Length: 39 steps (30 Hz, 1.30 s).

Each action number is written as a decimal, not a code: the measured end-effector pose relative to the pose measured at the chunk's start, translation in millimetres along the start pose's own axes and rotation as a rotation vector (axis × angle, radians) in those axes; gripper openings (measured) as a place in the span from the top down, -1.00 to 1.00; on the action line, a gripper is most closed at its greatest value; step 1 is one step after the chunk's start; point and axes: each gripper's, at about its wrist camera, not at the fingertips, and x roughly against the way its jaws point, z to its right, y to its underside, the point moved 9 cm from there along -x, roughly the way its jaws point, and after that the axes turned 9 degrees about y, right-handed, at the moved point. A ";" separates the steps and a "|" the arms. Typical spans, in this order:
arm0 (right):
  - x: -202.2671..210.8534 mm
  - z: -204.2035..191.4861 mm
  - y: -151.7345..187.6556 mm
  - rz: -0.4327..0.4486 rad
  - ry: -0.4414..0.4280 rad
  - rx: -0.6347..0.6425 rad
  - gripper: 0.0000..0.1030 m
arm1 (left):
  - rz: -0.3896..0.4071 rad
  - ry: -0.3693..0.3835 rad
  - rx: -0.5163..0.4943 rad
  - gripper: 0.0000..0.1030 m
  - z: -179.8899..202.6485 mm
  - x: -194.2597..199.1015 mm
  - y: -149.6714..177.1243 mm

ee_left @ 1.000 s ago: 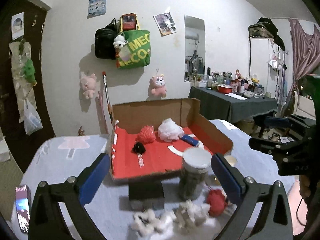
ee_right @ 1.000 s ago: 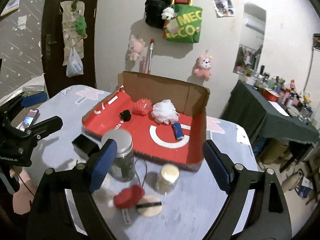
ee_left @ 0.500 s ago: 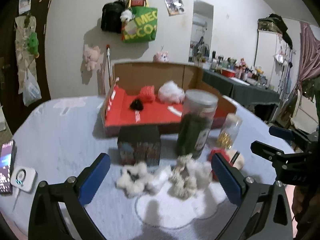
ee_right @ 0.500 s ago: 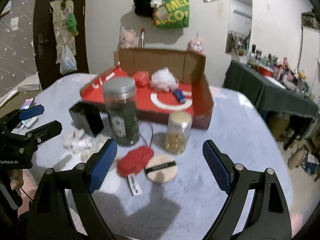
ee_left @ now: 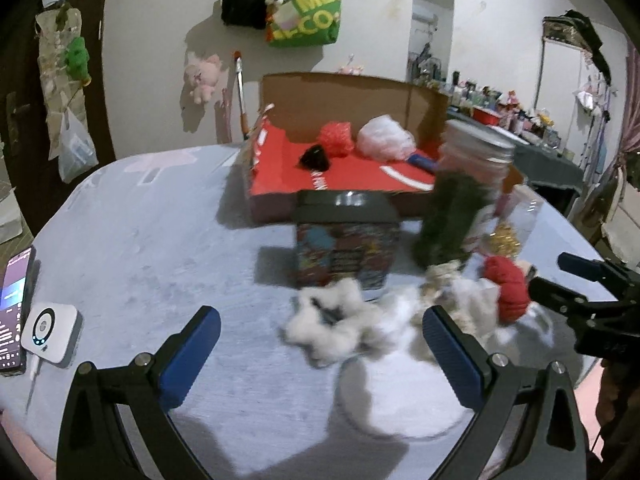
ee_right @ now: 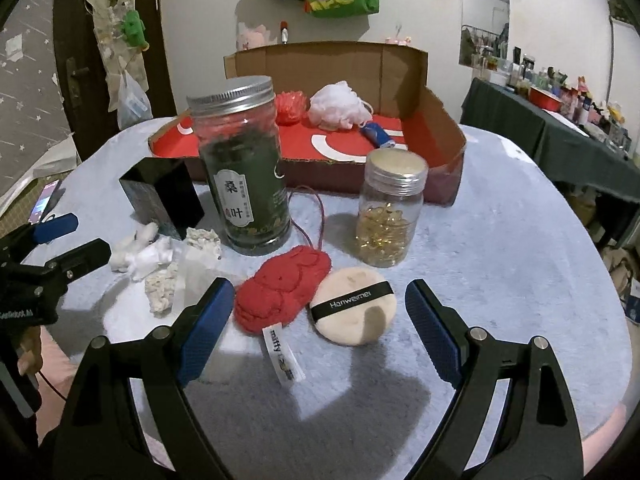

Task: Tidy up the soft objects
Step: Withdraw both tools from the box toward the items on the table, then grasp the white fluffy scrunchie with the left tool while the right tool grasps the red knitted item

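Currently, step: approach stage; neither tool had taken anything up yet.
Left gripper [ee_left: 320, 344]: fingers spread wide, empty, low over the surface [ee_left: 152, 240], lined up on the white fluffy scrunchie [ee_left: 334, 326].
Right gripper [ee_right: 320, 316]: fingers spread wide, empty, bracketing the red plush piece [ee_right: 282, 290] and the powder puff [ee_right: 354, 306], which lay touching each other.
Soft things on the surface: scrunchie just in front of the dark box [ee_right: 162, 198]; a beige ragged clump [ee_right: 162, 292] between the scrunchie and the red plush.
Already in the cardboard tray [ee_right: 440, 132]: a white mesh sponge [ee_right: 340, 106], a red mesh ball [ee_right: 290, 106], a small black item [ee_left: 314, 158].
Hard things nearby: tall tea jar [ee_right: 244, 168], small capsule jar [ee_right: 390, 212].
Red plush axis: long axis ran from near-left to far-right in the right wrist view; white tag [ee_right: 282, 356] pointed toward the camera, cord trailed away toward the tea jar.
Puff: round, no long axis; black band ran across it, nearly level.
Next move (judgement): lower one tool, close on a single soft item only, lift clear of the jars, carry to the tray.
Risk (judgement): the cord could snag the tea jar.
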 end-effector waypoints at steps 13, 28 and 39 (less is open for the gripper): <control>-23.7 -8.9 0.0 -0.046 -0.004 0.005 -0.70 | -0.143 0.033 -0.072 -0.82 -16.6 -29.8 14.2; -12.1 -21.7 5.6 -0.039 -0.167 -0.010 0.22 | -0.143 0.186 -0.055 0.12 -1.7 -26.6 15.2; 16.9 -3.8 -8.5 0.021 -0.208 -0.020 0.22 | -0.051 0.297 -0.063 0.13 36.7 17.0 -8.2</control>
